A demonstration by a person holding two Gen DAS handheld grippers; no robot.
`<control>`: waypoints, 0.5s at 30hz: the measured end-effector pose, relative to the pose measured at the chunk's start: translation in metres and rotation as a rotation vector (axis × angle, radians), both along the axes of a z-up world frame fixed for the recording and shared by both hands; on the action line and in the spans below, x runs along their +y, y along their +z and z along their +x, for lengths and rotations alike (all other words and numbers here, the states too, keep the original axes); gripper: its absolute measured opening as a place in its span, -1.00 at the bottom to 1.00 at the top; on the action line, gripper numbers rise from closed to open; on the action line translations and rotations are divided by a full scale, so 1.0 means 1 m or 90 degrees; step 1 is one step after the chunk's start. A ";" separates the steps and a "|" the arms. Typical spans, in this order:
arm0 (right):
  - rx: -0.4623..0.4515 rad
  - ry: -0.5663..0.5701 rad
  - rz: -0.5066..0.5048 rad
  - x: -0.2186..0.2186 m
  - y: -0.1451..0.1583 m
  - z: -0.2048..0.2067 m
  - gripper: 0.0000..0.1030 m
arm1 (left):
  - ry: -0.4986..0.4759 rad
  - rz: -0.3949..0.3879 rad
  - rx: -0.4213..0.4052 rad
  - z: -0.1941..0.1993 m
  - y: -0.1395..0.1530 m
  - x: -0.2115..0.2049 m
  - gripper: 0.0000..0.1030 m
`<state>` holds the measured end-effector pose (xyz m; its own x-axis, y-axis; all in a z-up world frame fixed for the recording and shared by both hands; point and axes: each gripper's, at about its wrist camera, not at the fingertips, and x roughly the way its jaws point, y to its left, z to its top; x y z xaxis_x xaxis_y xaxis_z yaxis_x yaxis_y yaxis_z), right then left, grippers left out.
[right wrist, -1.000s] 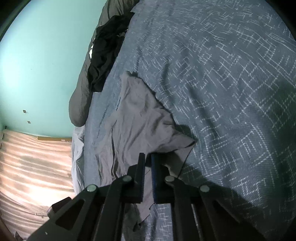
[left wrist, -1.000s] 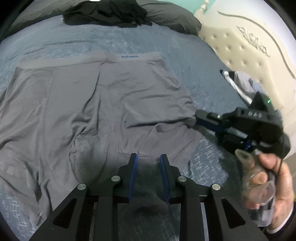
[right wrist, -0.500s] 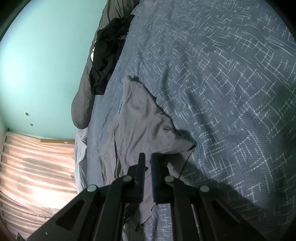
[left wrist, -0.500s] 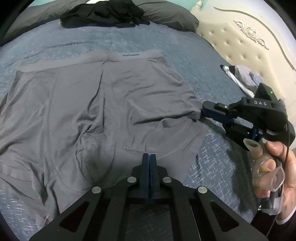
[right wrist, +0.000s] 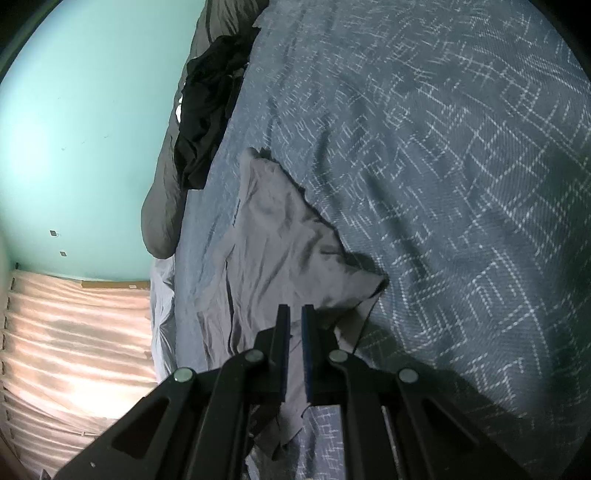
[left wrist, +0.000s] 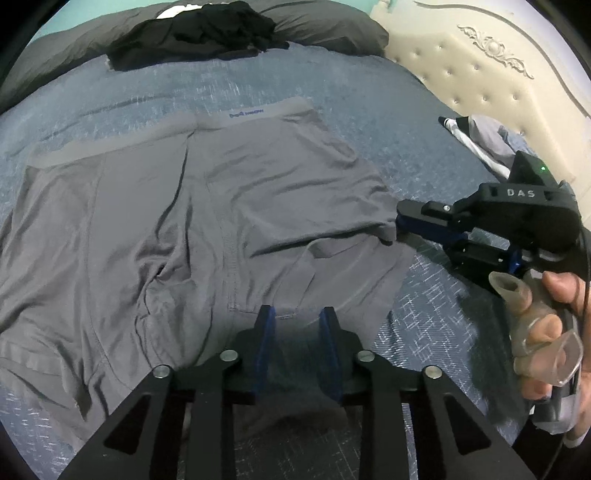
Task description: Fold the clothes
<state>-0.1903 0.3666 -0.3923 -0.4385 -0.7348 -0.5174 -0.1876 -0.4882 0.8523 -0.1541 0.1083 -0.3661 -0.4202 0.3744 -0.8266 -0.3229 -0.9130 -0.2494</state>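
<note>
Grey boxer shorts lie spread mid-bed on blue patterned bedding; black clothes at 12 o'clock, cream tufted headboard at 2. Left gripper is opening over the hem, nothing pinched. Right gripper, at 3, is clamped narrowly on the shorts' edge.

A home bedroom: wide bed under a blue patterned cover, grey pillow along the top, cream tufted headboard with carved scrollwork, mint-green wall, dark clothes heaped by the pillow.
</note>
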 end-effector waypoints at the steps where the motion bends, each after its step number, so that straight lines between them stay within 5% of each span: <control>1: 0.001 0.000 0.000 0.000 0.001 0.000 -0.86 | 0.000 0.000 -0.001 0.000 -0.001 0.000 -0.43; 5: 0.007 0.002 0.000 0.000 0.004 0.000 -0.86 | 0.005 0.004 0.002 -0.002 -0.003 -0.002 -0.45; 12: 0.003 0.003 0.000 -0.001 0.002 -0.001 -0.86 | 0.016 0.019 -0.003 -0.004 -0.002 -0.014 -0.94; 15: 0.003 0.004 0.001 -0.004 0.002 -0.001 -0.86 | 0.017 0.021 0.004 -0.004 0.000 -0.016 -0.94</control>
<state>-0.1910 0.3628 -0.3899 -0.4362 -0.7369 -0.5164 -0.1805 -0.4906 0.8525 -0.1577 0.0926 -0.3659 -0.4349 0.3903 -0.8115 -0.3002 -0.9125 -0.2780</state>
